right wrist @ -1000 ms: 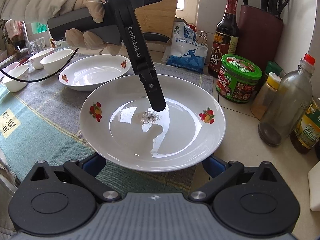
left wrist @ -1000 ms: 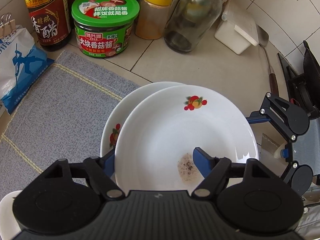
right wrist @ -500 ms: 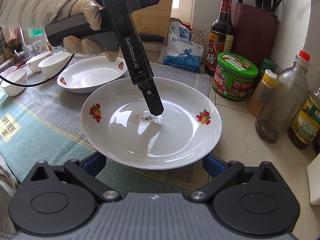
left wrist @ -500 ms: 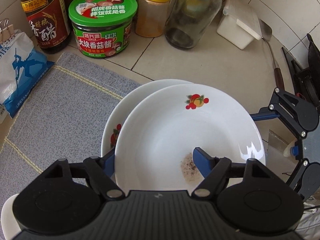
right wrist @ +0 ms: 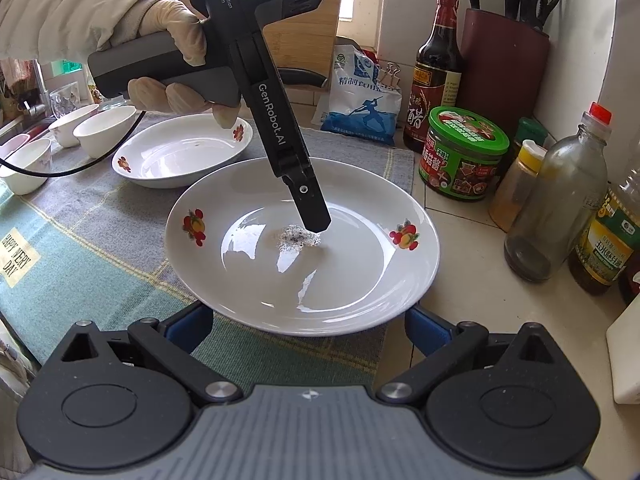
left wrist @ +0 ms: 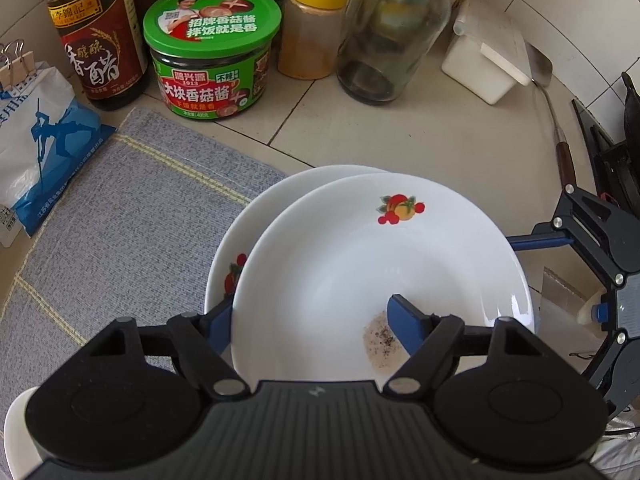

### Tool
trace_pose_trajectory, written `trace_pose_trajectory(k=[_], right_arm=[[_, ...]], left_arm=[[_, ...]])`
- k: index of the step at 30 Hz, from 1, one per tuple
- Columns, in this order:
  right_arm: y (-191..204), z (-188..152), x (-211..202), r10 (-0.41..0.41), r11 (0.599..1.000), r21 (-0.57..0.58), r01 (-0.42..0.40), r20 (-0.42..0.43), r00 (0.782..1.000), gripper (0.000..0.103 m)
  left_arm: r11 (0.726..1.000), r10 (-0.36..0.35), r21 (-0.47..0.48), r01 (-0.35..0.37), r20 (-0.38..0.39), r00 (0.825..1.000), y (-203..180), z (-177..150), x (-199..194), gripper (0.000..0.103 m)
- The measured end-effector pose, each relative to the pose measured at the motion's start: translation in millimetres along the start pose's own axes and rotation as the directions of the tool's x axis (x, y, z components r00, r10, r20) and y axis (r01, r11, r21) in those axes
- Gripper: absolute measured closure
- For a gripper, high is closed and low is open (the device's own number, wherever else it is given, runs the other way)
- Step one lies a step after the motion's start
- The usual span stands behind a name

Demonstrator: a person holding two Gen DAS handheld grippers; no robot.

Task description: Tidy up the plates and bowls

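My left tongs (left wrist: 310,322) grip the soiled plate's (right wrist: 344,280) rim, held above the mat; my right tongs (right wrist: 308,330) wait spread beneath it. Next, I judge, stack it onto the second plate (right wrist: 176,156) behind.

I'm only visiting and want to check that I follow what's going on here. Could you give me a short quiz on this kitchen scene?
1. True or false: the green-lidded jar stands on the tiled counter, off the cloth.
2. What lies in the middle of the gripped plate? A nothing; B speckled residue; C a spoon.
3. Fill in: the ___ hand-held gripper grips that plate's rim.
Key: 1 true; 2 B; 3 left.
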State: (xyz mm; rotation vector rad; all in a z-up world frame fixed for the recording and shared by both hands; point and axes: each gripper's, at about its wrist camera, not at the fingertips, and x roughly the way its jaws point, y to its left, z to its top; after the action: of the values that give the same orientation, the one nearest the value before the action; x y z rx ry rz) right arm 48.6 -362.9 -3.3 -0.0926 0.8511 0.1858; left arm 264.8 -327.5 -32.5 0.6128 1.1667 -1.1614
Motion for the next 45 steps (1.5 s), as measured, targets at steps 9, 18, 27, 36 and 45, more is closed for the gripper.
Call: trace_pose_trajectory(k=[9, 18, 27, 36, 45], right_arm=[[-1.7, 1.1, -3.2, -0.001, 1.0, -0.001, 0.002, 0.012, 1.0, 0.0], [-3.5, 0.9, -1.2, 0.005, 1.0, 0.001, -0.005, 0.008, 1.0, 0.0], [-3.3, 1.5, 2.3, 0.017, 1.0, 0.002, -0.017, 0.01, 1.0, 0.0], [2.5, 0.9, 4.0, -0.006, 1.0, -0.007, 0.006, 0.016, 1.0, 0.0], [5.6, 1.1, -4.1, -0.074, 0.995, 0.065, 0.071, 0.058, 0.996, 0.0]], left_arm=[[1.0, 0.017, -0.002, -0.016, 0.006, 1.0, -0.8, -0.6, -4.8, 0.024], [1.0, 0.022, -0.022, -0.022, 0.006, 1.0, -0.2, 0.5, -5.3, 0.022], [0.998, 0.065, -0.01, -0.064, 0.016, 0.998, -2.7, -0.4, -12.9, 0.018], [0.992, 0.12, -0.042, -0.116, 0.117, 0.986, -4.1, -13.6, -35.1, 0.018], [0.948, 0.317, -0.146, -0.284, 0.327, 0.89, -44.2, -68.2, -71.9, 0.015]])
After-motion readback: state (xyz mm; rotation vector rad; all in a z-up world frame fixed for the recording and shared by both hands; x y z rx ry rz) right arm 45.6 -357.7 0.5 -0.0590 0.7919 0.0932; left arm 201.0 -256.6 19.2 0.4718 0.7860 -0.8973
